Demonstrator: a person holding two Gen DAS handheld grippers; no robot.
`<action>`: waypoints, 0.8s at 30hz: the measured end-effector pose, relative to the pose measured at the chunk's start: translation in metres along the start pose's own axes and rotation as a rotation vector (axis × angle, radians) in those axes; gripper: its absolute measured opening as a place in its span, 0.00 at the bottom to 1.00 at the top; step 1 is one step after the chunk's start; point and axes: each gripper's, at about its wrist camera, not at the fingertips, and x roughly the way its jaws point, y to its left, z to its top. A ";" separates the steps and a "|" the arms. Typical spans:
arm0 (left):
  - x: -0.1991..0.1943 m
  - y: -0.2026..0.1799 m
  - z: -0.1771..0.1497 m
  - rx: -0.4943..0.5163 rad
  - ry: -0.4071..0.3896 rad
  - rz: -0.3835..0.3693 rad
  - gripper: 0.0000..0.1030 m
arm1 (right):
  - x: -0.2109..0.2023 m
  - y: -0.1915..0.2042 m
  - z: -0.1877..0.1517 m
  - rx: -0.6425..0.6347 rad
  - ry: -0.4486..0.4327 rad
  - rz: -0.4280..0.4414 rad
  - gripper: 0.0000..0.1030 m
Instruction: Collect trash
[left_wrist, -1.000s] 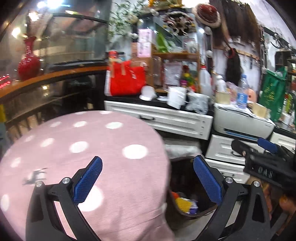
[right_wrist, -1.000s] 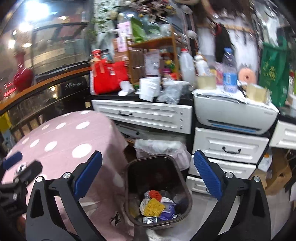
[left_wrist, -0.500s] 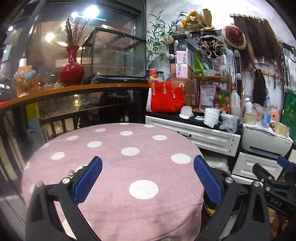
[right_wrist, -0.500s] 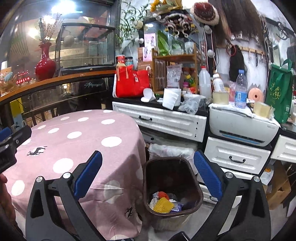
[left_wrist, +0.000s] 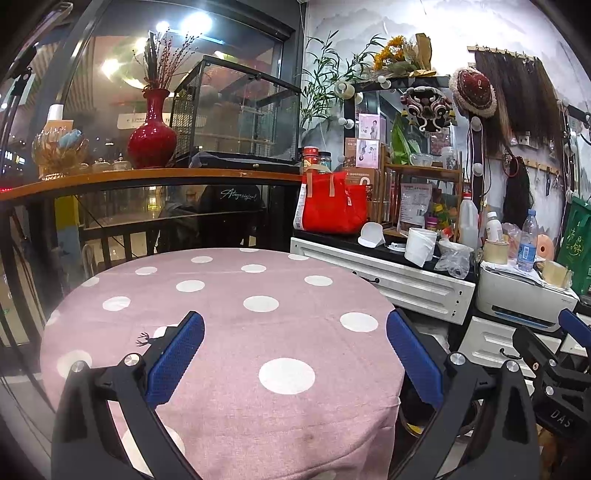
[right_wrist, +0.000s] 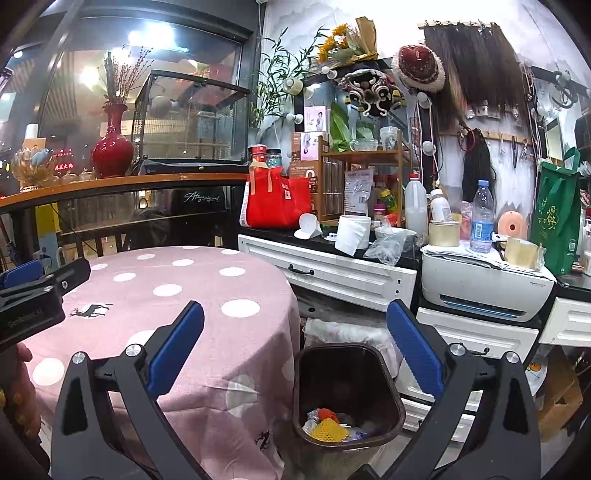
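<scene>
A: Where does the trash (right_wrist: 327, 428) lie?
B: At the bottom of the dark bin (right_wrist: 384, 384), beside the round table (right_wrist: 207, 295): a crumpled heap with yellow netting, an orange-red piece and clear wrappers.
A: And the grippers?
B: Left gripper (left_wrist: 295, 360) spread wide above the pink polka-dot cloth, holding nothing; right gripper (right_wrist: 295, 349) likewise spread, empty, above the bin.

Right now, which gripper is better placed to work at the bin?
Right. The right gripper is open with the dark trash bin between its fingers; the left gripper, also open, faces the pink tablecloth, where no trash shows.
</scene>
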 end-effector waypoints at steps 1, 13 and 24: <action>-0.001 0.000 0.000 0.001 -0.002 -0.001 0.95 | 0.000 -0.001 0.000 0.003 -0.001 0.001 0.95; 0.000 0.002 0.001 0.005 -0.004 0.000 0.95 | 0.000 -0.003 0.000 0.011 -0.002 -0.001 0.95; 0.002 0.002 0.000 0.011 -0.001 0.000 0.95 | 0.001 -0.004 -0.001 0.014 0.004 0.002 0.95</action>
